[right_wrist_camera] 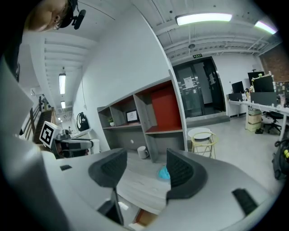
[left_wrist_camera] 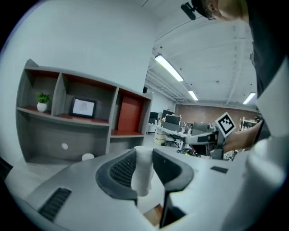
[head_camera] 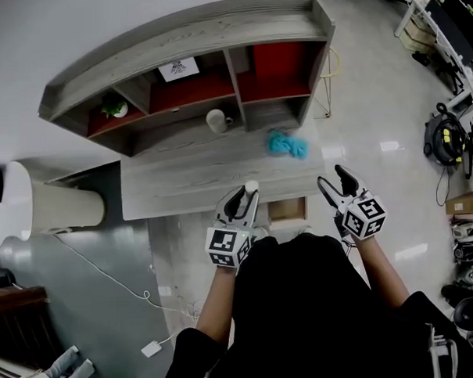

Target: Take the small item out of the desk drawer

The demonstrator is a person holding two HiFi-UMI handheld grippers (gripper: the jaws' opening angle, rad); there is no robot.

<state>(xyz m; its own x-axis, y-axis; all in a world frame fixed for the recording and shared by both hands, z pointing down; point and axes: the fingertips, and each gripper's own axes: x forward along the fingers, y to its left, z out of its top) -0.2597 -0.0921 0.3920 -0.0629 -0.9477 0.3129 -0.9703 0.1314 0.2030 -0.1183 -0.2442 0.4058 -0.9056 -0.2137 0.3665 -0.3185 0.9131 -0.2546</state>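
A small white cylindrical item stands between the jaws of my left gripper, whose pads press on it from both sides. In the head view the left gripper hovers over the desk's front edge, the white item showing at its tips. Just to its right the desk drawer stands pulled out, its wooden inside showing. My right gripper hangs to the right of the drawer, open, with nothing between its jaws. The left gripper also shows at the left of the right gripper view.
The grey desk carries a shelf unit with a white mug, a small plant and a framed picture. A blue cloth lies on the desk. A yellow stool stands right, a white lamp left.
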